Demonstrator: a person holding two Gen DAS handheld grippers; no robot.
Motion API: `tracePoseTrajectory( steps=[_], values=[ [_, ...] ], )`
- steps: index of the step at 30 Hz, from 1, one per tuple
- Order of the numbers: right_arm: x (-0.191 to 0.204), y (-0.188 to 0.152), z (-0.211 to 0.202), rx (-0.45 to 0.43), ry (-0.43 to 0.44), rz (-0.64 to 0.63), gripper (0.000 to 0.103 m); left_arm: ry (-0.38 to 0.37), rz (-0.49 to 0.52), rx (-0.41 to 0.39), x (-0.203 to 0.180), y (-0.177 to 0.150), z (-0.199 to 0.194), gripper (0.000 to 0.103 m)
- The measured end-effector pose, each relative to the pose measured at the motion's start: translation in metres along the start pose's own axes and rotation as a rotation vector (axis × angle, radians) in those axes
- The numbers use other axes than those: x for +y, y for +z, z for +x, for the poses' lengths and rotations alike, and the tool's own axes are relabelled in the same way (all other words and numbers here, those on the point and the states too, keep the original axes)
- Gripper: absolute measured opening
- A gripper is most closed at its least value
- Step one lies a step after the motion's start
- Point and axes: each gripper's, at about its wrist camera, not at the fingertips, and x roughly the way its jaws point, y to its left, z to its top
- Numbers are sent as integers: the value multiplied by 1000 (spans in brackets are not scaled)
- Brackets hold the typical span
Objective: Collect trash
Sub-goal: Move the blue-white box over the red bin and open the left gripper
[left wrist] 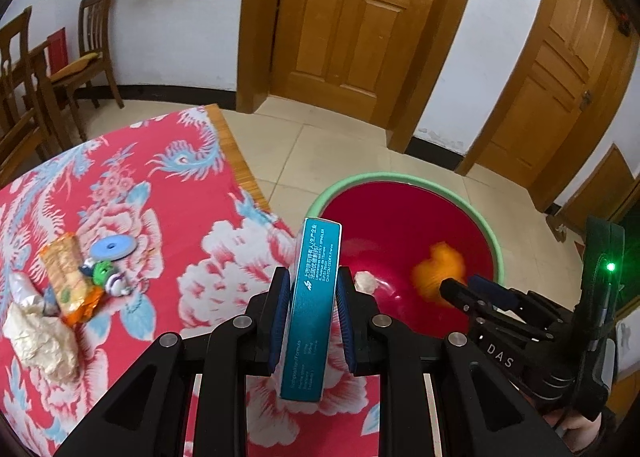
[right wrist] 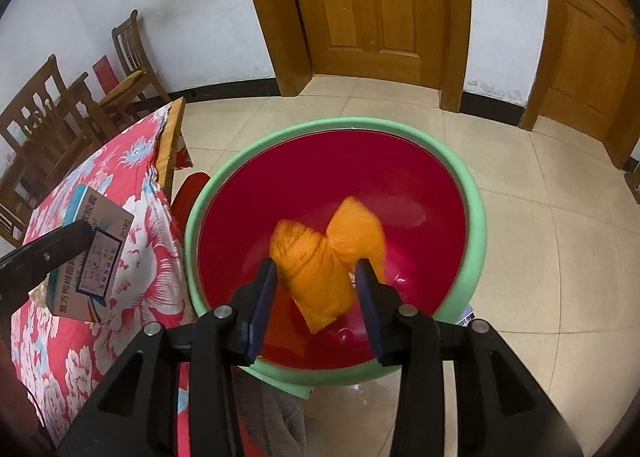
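Two tongs | left tongs (left wrist: 312, 307) clamped on teal box (left wrist: 310, 309), short of basin (left wrist: 494, 235): carried ahead over rim before release | right tongs (right wrist: 316, 289) parted, orange bag (right wrist: 324, 257) blurred between them above basin, contact unclear

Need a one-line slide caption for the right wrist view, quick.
Open right gripper above the red, green-rimmed plastic basin, orange mesh bag blurred between its fingers, seemingly dropping.

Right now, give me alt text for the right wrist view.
The open right gripper hangs over a red plastic basin with a green rim, a crumpled orange wrapper between its fingers. At left, the left gripper holds a small cardboard medicine box above the floral-clothed table.
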Motion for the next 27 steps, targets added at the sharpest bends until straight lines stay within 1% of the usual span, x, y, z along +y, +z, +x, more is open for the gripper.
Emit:
tracePoseTrajectory(
  steps=[4, 13, 17, 24, 27],
  values=[
    [-7, -1, -1, -3, 1, 16, 46, -4, 12, 2, -7, 3, 7, 23],
    [-24, -3, -8, -10, 2, 65, 46, -36, 54, 15, -32, 7, 26, 22],
    [-29, -5, -10, -15, 0, 83, 46, -56, 71, 7, -41, 9, 32, 22],
    [-38, -7, -17, -25, -1, 103, 46, -60, 78, 3, -45, 12, 32, 22],
    [-39, -8, -23, -36, 2, 109, 46, -59, 75, 3, -46, 12, 29, 28]
  ],
)
